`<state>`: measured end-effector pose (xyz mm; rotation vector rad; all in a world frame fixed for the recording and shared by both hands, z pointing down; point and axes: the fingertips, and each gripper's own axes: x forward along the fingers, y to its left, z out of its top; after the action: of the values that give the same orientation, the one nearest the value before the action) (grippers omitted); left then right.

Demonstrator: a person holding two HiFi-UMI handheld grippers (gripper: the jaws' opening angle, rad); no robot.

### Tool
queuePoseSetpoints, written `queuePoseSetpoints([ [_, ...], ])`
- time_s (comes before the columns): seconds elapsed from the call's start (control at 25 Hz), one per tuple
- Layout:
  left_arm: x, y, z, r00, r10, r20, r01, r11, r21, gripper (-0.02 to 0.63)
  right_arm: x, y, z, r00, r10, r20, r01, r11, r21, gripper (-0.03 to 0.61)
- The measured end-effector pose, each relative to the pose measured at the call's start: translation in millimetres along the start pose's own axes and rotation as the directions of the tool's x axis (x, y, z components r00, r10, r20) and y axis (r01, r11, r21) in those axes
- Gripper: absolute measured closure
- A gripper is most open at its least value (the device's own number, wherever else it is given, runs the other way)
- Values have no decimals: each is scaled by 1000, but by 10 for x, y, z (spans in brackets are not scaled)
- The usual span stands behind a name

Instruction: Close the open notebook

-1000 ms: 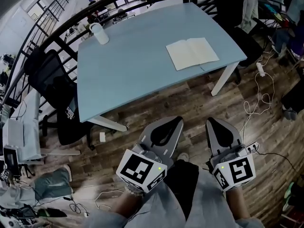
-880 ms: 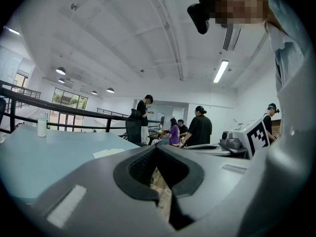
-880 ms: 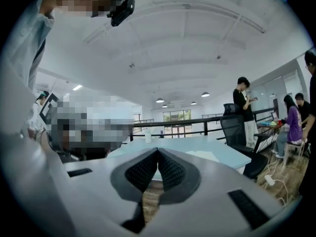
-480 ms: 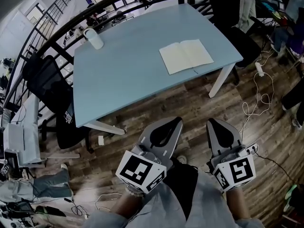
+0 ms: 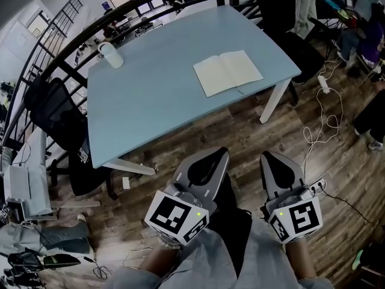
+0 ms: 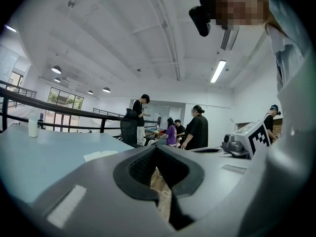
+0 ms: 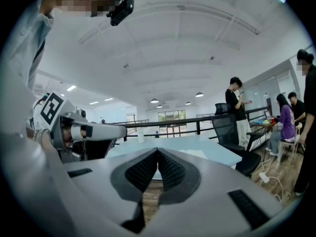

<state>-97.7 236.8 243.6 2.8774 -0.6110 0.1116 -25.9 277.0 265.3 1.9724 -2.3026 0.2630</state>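
Note:
An open notebook point(image 5: 228, 72) with pale blank pages lies flat near the right front of the light blue table point(image 5: 156, 95). Both grippers hang over the wooden floor, well short of the table and apart from the notebook. My left gripper point(image 5: 221, 153) has its tips together with nothing between them. My right gripper point(image 5: 266, 156) is likewise shut and empty. In the left gripper view the notebook point(image 6: 100, 155) shows as a thin pale sheet on the table top. The right gripper view shows the table point(image 7: 170, 147) ahead beyond the closed tips point(image 7: 158, 151).
A white cup point(image 5: 111, 55) stands at the table's far left corner. Black office chairs point(image 5: 57, 116) stand left of the table and another point(image 5: 283, 23) at its right end. Cables point(image 5: 319, 131) trail over the wooden floor on the right. Several people point(image 6: 190, 130) stand beyond the table.
The table and notebook have shifted left and slightly down in the head view as I came closer. Both grippers keep the same shut pose.

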Motion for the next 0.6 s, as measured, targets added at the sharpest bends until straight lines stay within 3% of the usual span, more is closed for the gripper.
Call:
queuePoseSetpoints([
  [0.6, 782, 290, 13, 997, -70, -28, 69, 997, -32, 611, 400, -609, -42, 996, -69, -49, 70, 997, 24, 577],
])
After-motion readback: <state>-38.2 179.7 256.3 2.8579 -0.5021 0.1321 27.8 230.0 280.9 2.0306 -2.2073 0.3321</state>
